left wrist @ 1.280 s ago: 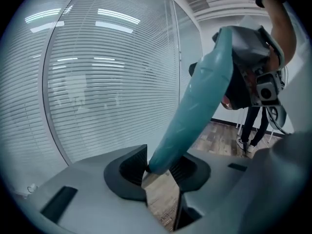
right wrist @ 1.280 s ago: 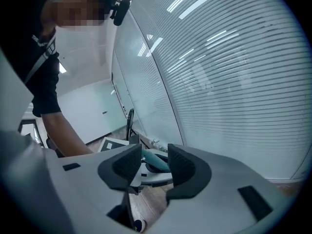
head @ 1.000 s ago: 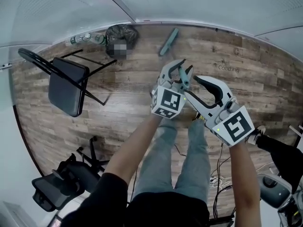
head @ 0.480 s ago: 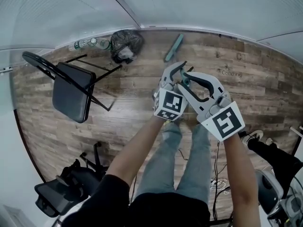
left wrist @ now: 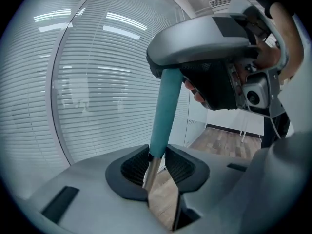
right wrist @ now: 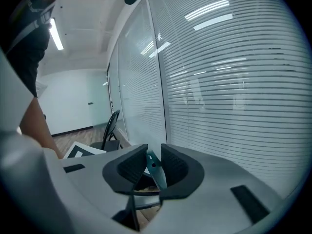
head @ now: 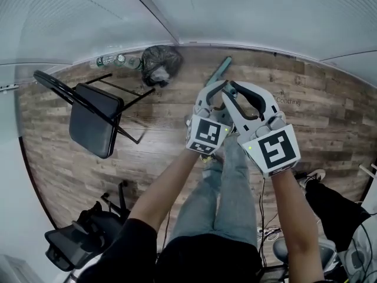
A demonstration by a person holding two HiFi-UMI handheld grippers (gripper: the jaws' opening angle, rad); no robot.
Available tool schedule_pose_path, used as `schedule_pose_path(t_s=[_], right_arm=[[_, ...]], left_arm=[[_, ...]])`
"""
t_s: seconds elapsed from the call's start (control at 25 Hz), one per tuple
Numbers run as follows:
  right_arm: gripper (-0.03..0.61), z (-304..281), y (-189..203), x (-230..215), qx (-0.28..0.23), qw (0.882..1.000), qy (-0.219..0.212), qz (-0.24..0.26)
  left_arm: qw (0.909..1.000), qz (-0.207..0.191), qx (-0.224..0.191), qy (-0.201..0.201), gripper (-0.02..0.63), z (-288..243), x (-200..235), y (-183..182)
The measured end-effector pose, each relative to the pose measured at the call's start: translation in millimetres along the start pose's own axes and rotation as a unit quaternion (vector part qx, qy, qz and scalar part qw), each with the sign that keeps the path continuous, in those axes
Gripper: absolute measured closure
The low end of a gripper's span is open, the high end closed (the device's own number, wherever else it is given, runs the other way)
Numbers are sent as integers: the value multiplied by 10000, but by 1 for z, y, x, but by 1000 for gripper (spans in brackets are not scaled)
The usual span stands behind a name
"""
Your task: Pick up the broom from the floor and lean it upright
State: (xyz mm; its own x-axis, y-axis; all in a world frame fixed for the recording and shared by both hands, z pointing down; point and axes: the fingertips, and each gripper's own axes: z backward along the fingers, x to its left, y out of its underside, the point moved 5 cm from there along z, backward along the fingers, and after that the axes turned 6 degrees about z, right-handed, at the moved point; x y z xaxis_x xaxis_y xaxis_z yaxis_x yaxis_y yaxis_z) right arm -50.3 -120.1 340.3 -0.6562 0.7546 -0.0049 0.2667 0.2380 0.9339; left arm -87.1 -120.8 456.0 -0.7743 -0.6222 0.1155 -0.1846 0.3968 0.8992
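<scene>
1. Right gripper (right wrist: 153, 167) is finishing its grip. Its jaws stood wide a second ago, have just been closing, and are now pinching the flat teal tip of the broom (right wrist: 155, 169).
2. Left gripper (left wrist: 157, 159) is gripping the same handle lower down, with its pads pressing where the teal sleeve meets the bare metal shaft. It is doing this as it was a second ago.
3. Both grippers are now holding the handle one above the other. In the left gripper view the right one is sitting over the handle's top end.
4. Seen from the head view, the broom head (head: 219, 69) is showing just past the jaw tips, where a second ago a longer stretch of floor lay between them. That suggests the handle is standing steeper.
5. With two holds secured, the lift looks done. What is remaining is tipping the handle onto the blind-covered glass wall (head: 253, 10) ahead.
6. Off to the left, the folding chair (head: 88, 119) and black bag (head: 158, 61) are standing well apart from the broom.
</scene>
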Motion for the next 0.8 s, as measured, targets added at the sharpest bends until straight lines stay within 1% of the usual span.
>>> schedule_pose_path(t_s=[0.16,0.28,0.44,0.6,0.68,0.8], right_arm=[[486,-15,-16,-38,-29,9998,86,-182],[486,-29,-33,-69,131,9988,193,-419],[486,-44,-41,-123,304,9946,437,-894],[486,-66,-48,-170,397,9922,539,-1050],[486,-75,-52,-185,477,9913,612,-1062],[485,-87,-55,-201,537,9883,683,-1255]], left_arm=[[10000,18,-76,28,499,-26,17,-29],[9997,181,-124,69,499,-45,31,-50],[9982,485,-178,292,499,-85,44,-72],[9961,702,-219,482,499,-126,62,-91],[9945,765,-250,671,499,-139,70,-99],[9919,859,-208,914,499,-154,83,-106]])
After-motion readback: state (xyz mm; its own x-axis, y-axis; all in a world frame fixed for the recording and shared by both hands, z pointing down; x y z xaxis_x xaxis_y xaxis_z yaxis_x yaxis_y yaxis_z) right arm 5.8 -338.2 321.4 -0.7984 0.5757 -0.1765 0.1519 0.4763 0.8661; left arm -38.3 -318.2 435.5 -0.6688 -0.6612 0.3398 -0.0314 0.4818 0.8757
